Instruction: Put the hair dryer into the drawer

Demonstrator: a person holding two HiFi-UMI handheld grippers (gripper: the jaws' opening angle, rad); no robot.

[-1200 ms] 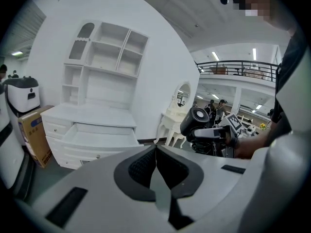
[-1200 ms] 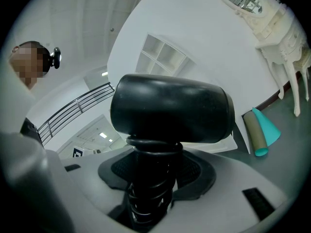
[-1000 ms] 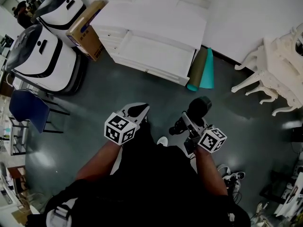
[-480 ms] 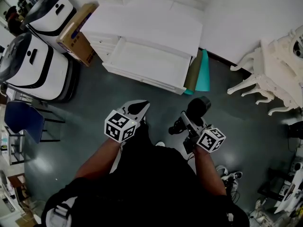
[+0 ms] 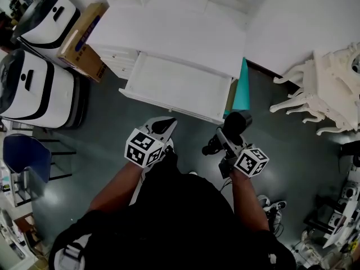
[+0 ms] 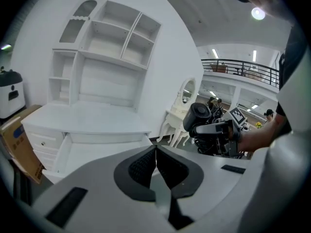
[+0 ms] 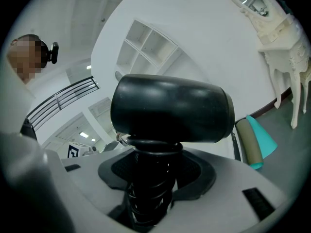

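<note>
A black hair dryer [image 5: 235, 125] stands up out of my right gripper [image 5: 226, 141], which is shut on its cord-wrapped handle [image 7: 150, 188]; its barrel [image 7: 171, 109] fills the right gripper view. My left gripper [image 5: 161, 127] is shut with nothing in it, its dark pads [image 6: 146, 168] pressed together. The white desk's drawer [image 5: 174, 89] is pulled open just ahead of both grippers. In the left gripper view the hair dryer [image 6: 200, 118] shows at right and the drawer [image 6: 97, 149] at lower left.
White desk with shelf unit [image 5: 180, 27] stands against the wall. Rolled teal and olive mats [image 5: 239, 89] lean beside it. White carved tables [image 5: 326, 89] at right. A cardboard box [image 5: 81, 41] and two white-black machines [image 5: 34, 83] stand at left, a blue chair [image 5: 25, 156] below them.
The view has moved closer to the desk; the open drawer now lies nearer both grippers. The right gripper still holds the hair dryer and the left stays shut.
</note>
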